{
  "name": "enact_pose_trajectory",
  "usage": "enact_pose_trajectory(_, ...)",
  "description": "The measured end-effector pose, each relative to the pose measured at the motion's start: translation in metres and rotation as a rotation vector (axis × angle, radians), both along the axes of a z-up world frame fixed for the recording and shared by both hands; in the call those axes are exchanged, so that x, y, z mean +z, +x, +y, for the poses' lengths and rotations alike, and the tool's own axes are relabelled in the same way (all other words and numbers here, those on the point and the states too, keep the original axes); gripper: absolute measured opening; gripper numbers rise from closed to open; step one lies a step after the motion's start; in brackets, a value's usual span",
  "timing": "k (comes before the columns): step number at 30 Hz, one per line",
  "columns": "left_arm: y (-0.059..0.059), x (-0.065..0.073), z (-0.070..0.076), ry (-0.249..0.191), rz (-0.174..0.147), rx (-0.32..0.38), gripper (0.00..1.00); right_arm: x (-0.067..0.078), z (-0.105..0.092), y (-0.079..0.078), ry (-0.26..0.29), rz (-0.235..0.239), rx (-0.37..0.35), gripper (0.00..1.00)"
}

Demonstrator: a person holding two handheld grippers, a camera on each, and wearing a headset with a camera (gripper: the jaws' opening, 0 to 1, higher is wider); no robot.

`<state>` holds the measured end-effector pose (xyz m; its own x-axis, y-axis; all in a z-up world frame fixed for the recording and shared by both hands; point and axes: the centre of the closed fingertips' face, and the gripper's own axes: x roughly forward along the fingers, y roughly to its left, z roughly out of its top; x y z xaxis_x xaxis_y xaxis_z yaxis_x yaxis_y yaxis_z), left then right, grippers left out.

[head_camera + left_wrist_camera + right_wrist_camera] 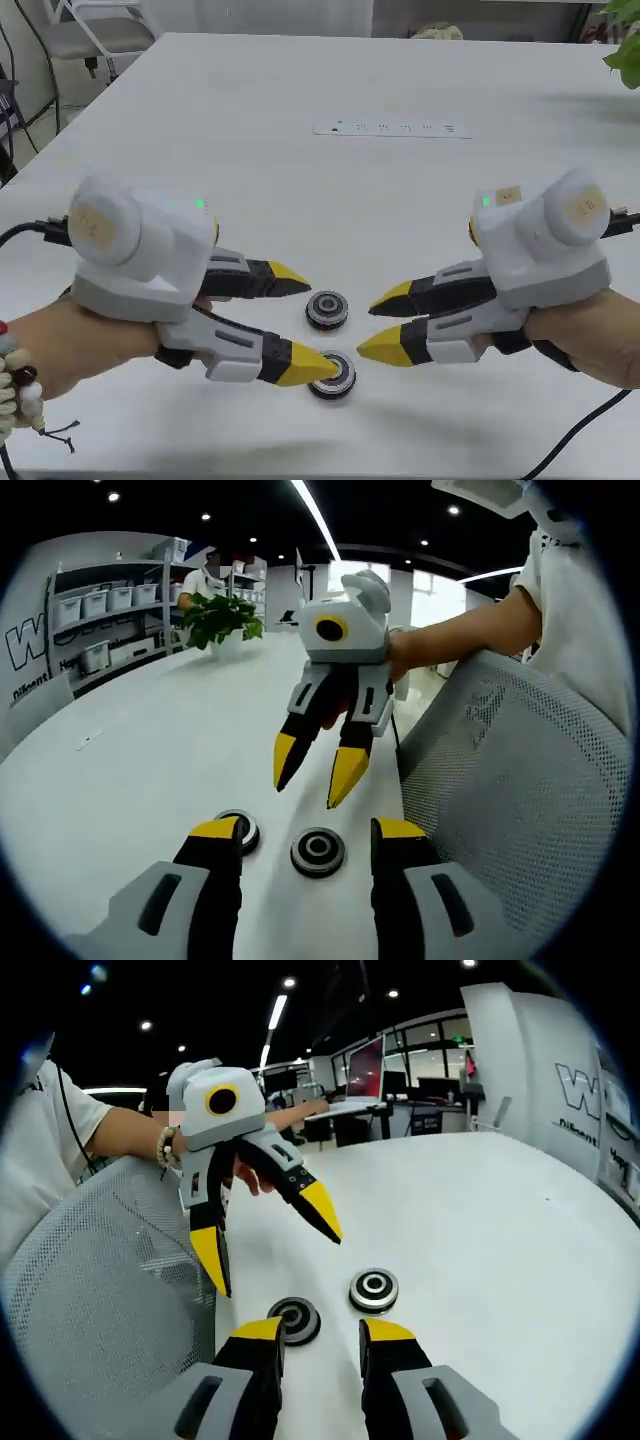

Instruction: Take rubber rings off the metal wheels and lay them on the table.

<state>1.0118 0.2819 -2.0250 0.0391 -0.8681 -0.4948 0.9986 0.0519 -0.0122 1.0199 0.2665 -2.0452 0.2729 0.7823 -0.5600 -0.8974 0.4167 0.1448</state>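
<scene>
Left gripper: your left gripper is held low over the table, pointing right. Its jaws are spread wide and hold nothing.
Right gripper: your right gripper faces it, pointing left. Its jaws are parted less than the left pair and also hold nothing.
Gap: the 2 sets of yellow tips are near each other but apart.
Wheels: 2 metal wheels lie flat on the table between your grippers, the far wheel just beyond the near wheel.
Rubber rings: a dark band circles each wheel, so both rings are on the wheels.
Tip and wheel: in the head view the left gripper's nearer tip overlaps the near wheel's left edge. The right gripper view shows that gripper's tips raised off the table.
Own views: in each gripper view both wheels sit just ahead of your jaw tips.
Your hand: a bead bracelet is on your left wrist.
Table: a white power strip lies well beyond the wheels.
Surroundings: a potted plant stands at the table's far end, and a grey mesh chair is at the table's edge.
</scene>
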Motion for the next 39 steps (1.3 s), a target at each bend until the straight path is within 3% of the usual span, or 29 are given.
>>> enact_pose_trajectory(4,-0.008,-0.010,-0.004,0.023,-0.004,-0.033,0.38,-0.009,0.004,-0.007,-0.035,0.002,0.047,0.24)
enact_pose_trajectory(10,-0.002,-0.023,-0.002,0.060,-0.018,-0.013,0.30,-0.018,0.008,-0.013,-0.064,0.005,0.085,0.24)
enact_pose_trajectory(13,-0.004,-0.029,-0.001,0.090,-0.036,-0.032,0.26,-0.023,0.011,-0.016,-0.085,0.003,0.110,0.24)
enact_pose_trajectory(16,-0.006,-0.028,-0.003,0.075,-0.047,-0.044,0.20,-0.028,0.012,-0.017,-0.085,0.018,0.114,0.23)
enact_pose_trajectory(19,-0.007,-0.030,-0.005,0.087,-0.083,-0.066,0.17,-0.032,0.012,-0.017,-0.104,0.017,0.119,0.24)
enact_pose_trajectory(23,-0.005,-0.035,-0.002,0.110,-0.091,-0.065,0.16,-0.032,0.013,-0.017,-0.103,0.014,0.117,0.23)
enact_pose_trajectory(30,-0.005,-0.032,-0.001,0.072,-0.035,-0.028,0.07,-0.033,0.017,-0.017,-0.084,0.023,0.115,0.24)
enact_pose_trajectory(39,-0.007,-0.034,0.001,0.055,-0.031,-0.041,0.07,-0.032,0.018,-0.018,-0.093,-0.002,0.135,0.21)
